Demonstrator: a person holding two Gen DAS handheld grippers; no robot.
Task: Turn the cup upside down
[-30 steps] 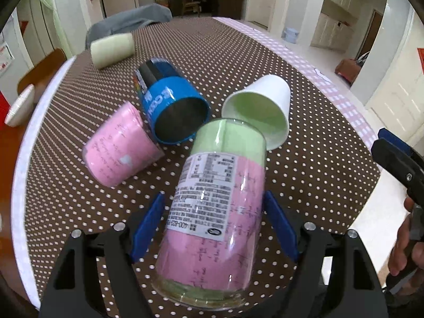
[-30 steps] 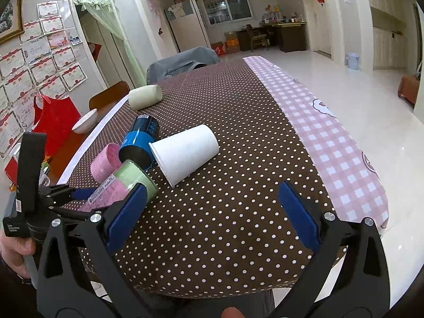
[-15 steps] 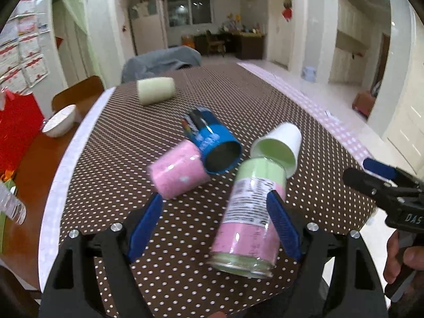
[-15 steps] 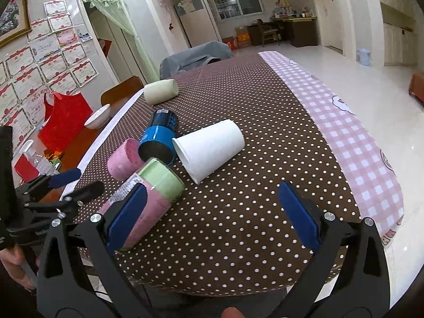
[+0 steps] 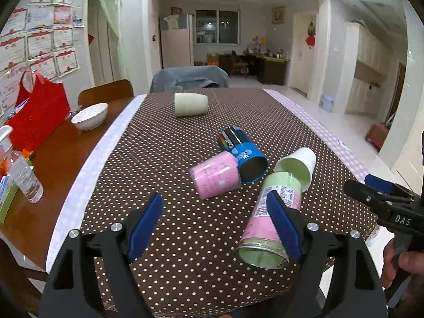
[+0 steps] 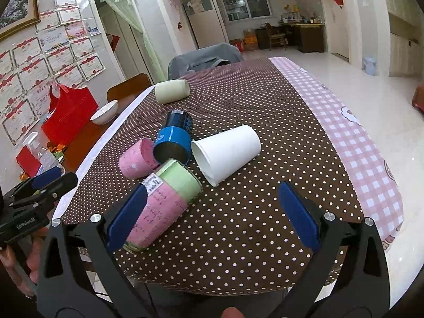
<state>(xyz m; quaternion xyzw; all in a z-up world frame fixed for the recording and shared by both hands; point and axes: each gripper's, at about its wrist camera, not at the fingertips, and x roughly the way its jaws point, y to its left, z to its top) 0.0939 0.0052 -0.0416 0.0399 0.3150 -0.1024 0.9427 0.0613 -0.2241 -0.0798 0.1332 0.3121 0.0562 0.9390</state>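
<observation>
Several cups lie on their sides on the brown dotted tablecloth. A pink-and-green glass cup (image 5: 267, 220) (image 6: 161, 201) lies nearest the front edge. Behind it lie a pink cup (image 5: 214, 179) (image 6: 137, 157), a blue cup (image 5: 246, 159) (image 6: 175, 140) and a white paper cup (image 5: 298, 165) (image 6: 228, 151). A cream cup (image 5: 189, 104) (image 6: 172, 91) lies farther back. My left gripper (image 5: 217, 228) is open and empty, above the front edge, left of the glass cup. My right gripper (image 6: 212, 217) is open and empty, just right of the glass cup.
The tablecloth (image 5: 159, 143) has a pink checked border (image 6: 352, 132) on the right. On the bare wood at left stand a white bowl (image 5: 89, 115), a red bag (image 5: 37, 116) and a water bottle (image 5: 25, 180). A covered chair (image 5: 189, 79) stands at the far end.
My left gripper has pulled back and up, away from the glass cup that lay between its fingers; the cup stays lying on the table. My right gripper has shifted slightly.
</observation>
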